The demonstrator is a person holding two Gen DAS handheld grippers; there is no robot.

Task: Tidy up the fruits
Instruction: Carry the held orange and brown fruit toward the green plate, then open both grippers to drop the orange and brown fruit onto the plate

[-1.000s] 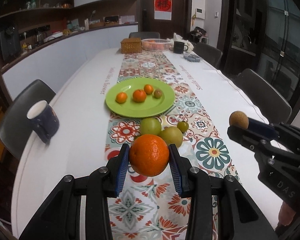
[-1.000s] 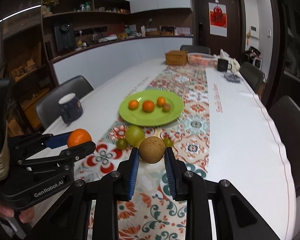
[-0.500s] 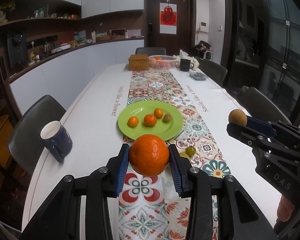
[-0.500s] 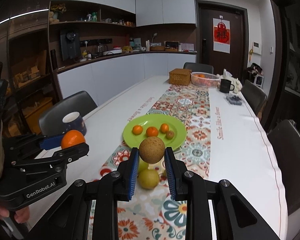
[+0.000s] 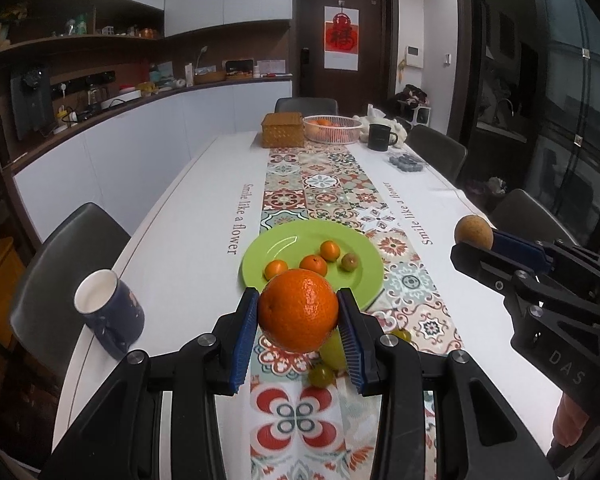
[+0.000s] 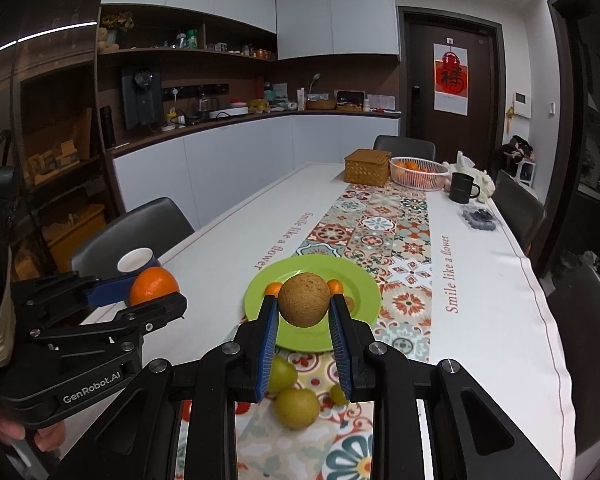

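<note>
My left gripper (image 5: 298, 318) is shut on a big orange (image 5: 298, 309) and holds it above the table, near the front rim of a green plate (image 5: 292, 242). The plate holds three small oranges (image 5: 313, 264) and a small brownish-green fruit (image 5: 350, 261). My right gripper (image 6: 304, 312) is shut on a round brown fruit (image 6: 304, 299), also held above the plate (image 6: 360, 280). Green fruits (image 6: 297, 407) lie on the patterned runner (image 6: 380, 224) below both grippers. The left gripper shows in the right wrist view (image 6: 156, 294), the right gripper in the left wrist view (image 5: 476, 240).
A dark blue mug (image 5: 108, 316) stands at the table's left edge. At the far end are a wicker box (image 5: 282, 130), a white basket of oranges (image 5: 332, 128), a black mug (image 5: 380, 136) and a tray of blueberries (image 5: 407, 161). Chairs line both sides.
Both grippers have risen and pulled back with their fruit still held. The plate and loose green fruits now sit lower and farther in both views.
</note>
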